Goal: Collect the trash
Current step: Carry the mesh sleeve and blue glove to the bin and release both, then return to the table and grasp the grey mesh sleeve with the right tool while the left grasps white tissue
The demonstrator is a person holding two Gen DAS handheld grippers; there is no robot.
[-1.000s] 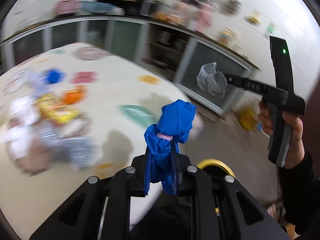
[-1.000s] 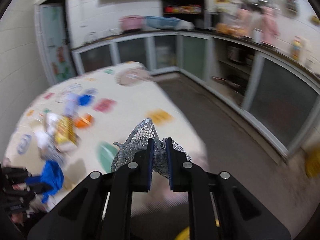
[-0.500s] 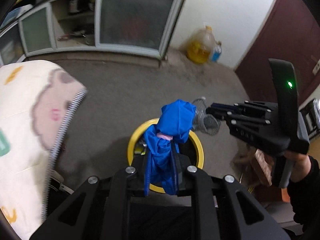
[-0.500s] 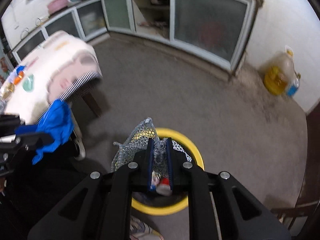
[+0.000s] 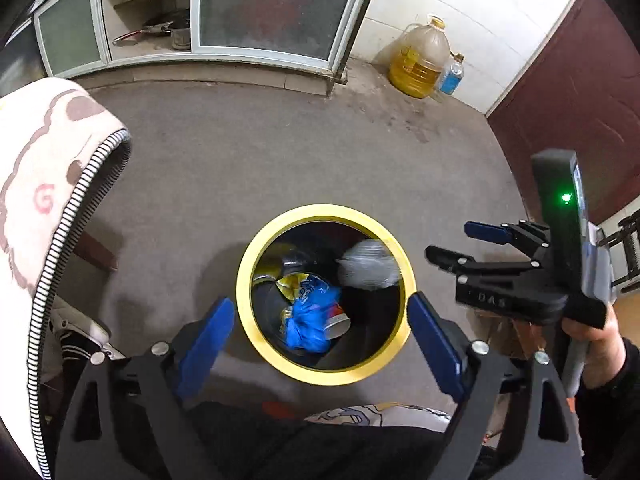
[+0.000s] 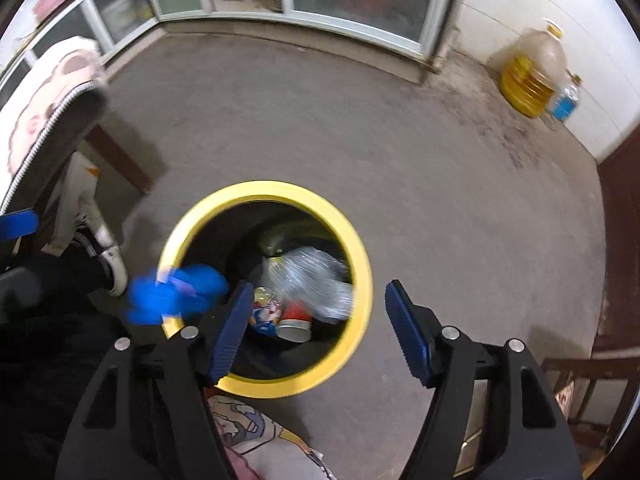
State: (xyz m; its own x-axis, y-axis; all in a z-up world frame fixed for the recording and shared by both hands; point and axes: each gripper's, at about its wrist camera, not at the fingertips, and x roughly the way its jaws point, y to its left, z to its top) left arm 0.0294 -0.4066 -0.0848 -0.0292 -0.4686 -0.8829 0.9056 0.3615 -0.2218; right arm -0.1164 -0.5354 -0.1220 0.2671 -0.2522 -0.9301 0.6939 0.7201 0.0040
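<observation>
1. Left gripper (image 5: 320, 320) hangs over the yellow-rimmed bin (image 5: 248, 264), jaws opening wide, nothing between them
2. Right gripper (image 6: 320, 320) likewise, jaws opening, empty
3. Blue bag (image 5: 308, 320) lies inside the bin among other trash
4. Silver mesh wrapper (image 5: 366, 264), blurred, is within the rim

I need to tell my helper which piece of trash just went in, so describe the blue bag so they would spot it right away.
Find the yellow-rimmed bin on the grey floor beside the table. Look inside, toward the near side of the opening. The blue bag is a crumpled bright blue plastic wad, unlike the silvery grey mesh wad near the far rim.
</observation>
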